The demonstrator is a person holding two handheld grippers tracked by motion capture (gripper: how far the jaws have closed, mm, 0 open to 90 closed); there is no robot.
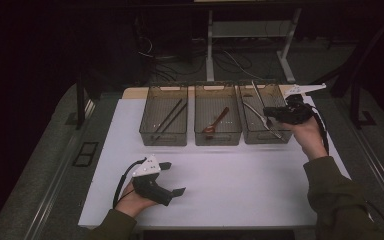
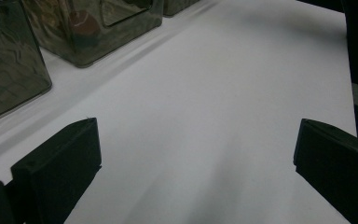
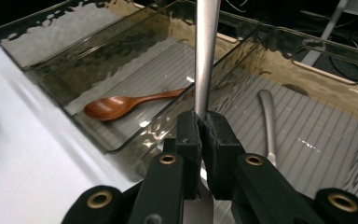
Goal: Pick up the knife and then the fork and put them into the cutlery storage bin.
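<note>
Overhead, right tool (image 3: 204, 126) pinches a metal utensil (image 3: 206, 51) above the right bin's rim (image 1: 266, 141); left tool (image 2: 196, 154) gapes empty.

Lab-type test bench: white tabletop (image 1: 220, 190), adjustable desk legs (image 1: 210, 47), floor cables (image 1: 240, 62), dark surroundings.

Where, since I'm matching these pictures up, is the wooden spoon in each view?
High view: wooden spoon in the middle bin, picture centre.
Left gripper view: blurred reddish shape through a bin wall, top left; probably the spoon.
Right gripper view: left of centre, beside the gripped metal utensil.
Shared landmark: the middle bin.
</note>
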